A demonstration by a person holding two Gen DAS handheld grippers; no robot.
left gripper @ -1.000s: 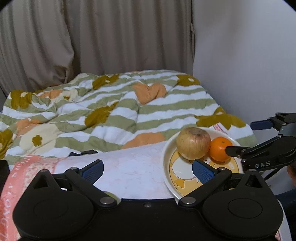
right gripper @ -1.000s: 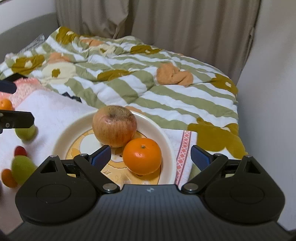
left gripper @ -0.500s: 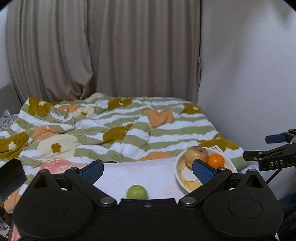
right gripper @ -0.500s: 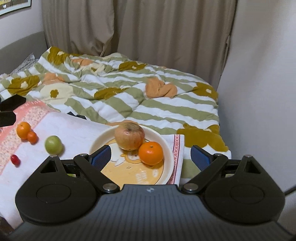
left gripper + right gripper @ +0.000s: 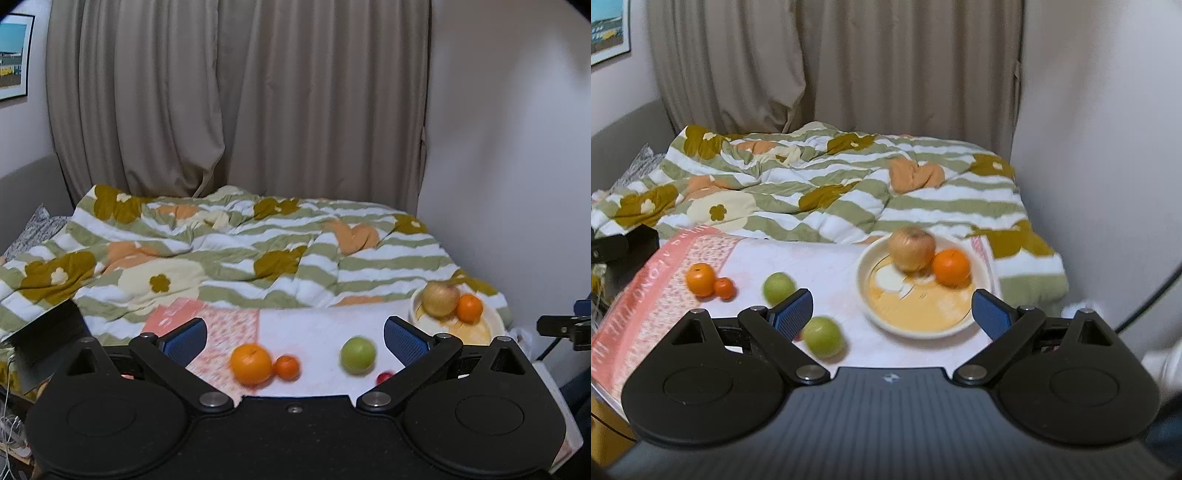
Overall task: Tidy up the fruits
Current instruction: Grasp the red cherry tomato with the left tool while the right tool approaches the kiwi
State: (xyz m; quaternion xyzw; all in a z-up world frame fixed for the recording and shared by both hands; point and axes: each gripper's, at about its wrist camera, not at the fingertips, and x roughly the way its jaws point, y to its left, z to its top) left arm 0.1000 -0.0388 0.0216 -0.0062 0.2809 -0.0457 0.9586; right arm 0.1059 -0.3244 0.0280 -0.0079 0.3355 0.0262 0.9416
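Your left gripper [image 5: 293, 338] and right gripper [image 5: 892, 312] both gape empty. Round glossy plate [image 5: 871, 299], frame centre-right, holds a russet apple [image 5: 911, 249] touching a smooth orange [image 5: 951, 267].

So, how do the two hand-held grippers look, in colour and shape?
Both look alike. The left hand-held gripper has a black body with two round discs, black angled linkage arms with silver pivot pins, and blue ribbed pads. The right hand-held gripper has the same build, with a ribbed grey-black housing that bears a small white mark.
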